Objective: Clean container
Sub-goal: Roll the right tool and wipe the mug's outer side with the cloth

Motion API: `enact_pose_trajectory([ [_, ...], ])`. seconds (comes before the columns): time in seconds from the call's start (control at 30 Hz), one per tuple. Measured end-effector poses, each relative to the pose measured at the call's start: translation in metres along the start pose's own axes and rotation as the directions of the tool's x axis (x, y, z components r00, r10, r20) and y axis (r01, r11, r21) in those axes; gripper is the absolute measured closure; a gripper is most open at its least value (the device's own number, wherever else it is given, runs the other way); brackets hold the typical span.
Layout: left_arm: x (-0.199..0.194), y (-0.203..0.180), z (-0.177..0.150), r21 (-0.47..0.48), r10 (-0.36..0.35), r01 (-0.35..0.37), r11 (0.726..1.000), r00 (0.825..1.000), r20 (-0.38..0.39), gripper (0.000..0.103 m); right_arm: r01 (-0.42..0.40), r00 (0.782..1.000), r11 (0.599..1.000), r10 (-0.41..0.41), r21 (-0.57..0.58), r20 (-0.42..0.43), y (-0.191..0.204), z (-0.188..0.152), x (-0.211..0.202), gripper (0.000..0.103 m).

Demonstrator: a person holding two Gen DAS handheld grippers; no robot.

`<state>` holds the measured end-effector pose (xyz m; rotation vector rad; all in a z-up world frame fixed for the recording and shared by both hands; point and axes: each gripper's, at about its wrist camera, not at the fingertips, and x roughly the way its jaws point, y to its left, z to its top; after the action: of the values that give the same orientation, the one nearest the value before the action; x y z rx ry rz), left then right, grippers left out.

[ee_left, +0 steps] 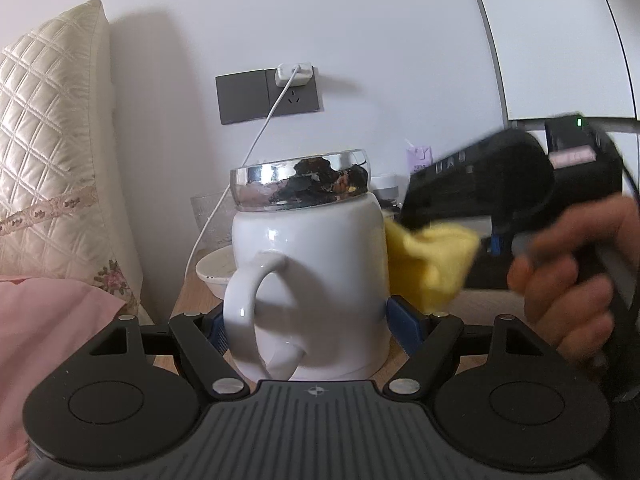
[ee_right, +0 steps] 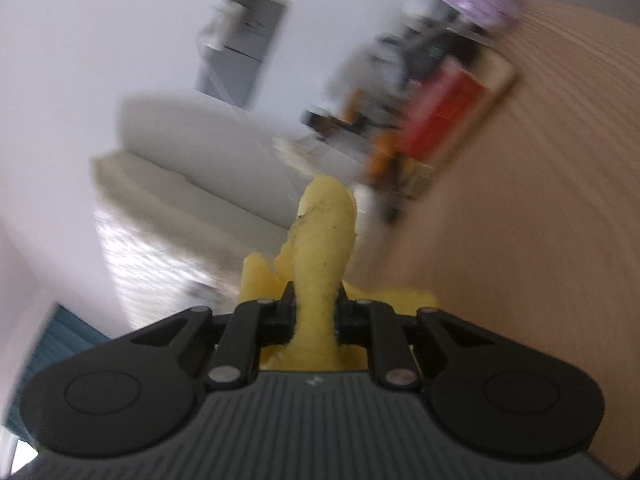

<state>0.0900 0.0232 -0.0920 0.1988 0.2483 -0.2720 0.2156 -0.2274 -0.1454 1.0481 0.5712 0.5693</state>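
On the wooden bedside table (ee_left: 192, 300): white mug (ee_left: 316, 280), silver lid (ee_left: 300, 180) on, upright.
Clamped at the sides between left gripper (ee_left: 310, 322) pads; yellow cloth (ee_right: 320, 256) pinched tight in right gripper (ee_right: 314, 312), pressed against the mug's right side.

**Where everything sits around the jaws**

So the mug (ee_left: 308, 288) stands upright on the table (ee_left: 188, 300), right between the left gripper (ee_left: 312, 326) jaws, handle facing back toward the camera. The cloth (ee_left: 432, 260) hangs just right of the mug, pinched in the right gripper (ee_right: 314, 312). Behind the mug to the left: a bowl (ee_left: 214, 268) and a glass (ee_left: 206, 216). Pillow (ee_left: 52, 168) sits far left.
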Motion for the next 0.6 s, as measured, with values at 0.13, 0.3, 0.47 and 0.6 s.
enact_pose_trajectory([
  [0.13, 0.001, 0.002, 0.001, 0.006, -0.001, 0.001, 1.000, 1.000, 0.001, 0.023, -0.100, 0.995, 0.995, 0.100, 0.000, 0.022, 0.007, 0.005, -0.003, 0.085],
  [0.3, 0.001, -0.012, 0.006, -0.004, 0.021, -0.021, 1.000, 1.000, -0.006, 0.023, -0.047, 0.999, 0.999, 0.047, 0.008, -0.004, -0.001, 0.002, 0.002, 0.085],
  [0.47, 0.002, -0.010, 0.006, -0.006, 0.019, -0.019, 1.000, 1.000, -0.006, 0.023, -0.084, 0.996, 0.996, 0.084, -0.001, 0.010, 0.000, 0.002, -0.003, 0.085],
  [0.6, 0.002, -0.009, 0.006, 0.000, 0.010, -0.010, 1.000, 1.000, -0.007, 0.023, -0.113, 0.993, 0.994, 0.113, -0.011, 0.023, 0.004, 0.002, -0.007, 0.085],
])
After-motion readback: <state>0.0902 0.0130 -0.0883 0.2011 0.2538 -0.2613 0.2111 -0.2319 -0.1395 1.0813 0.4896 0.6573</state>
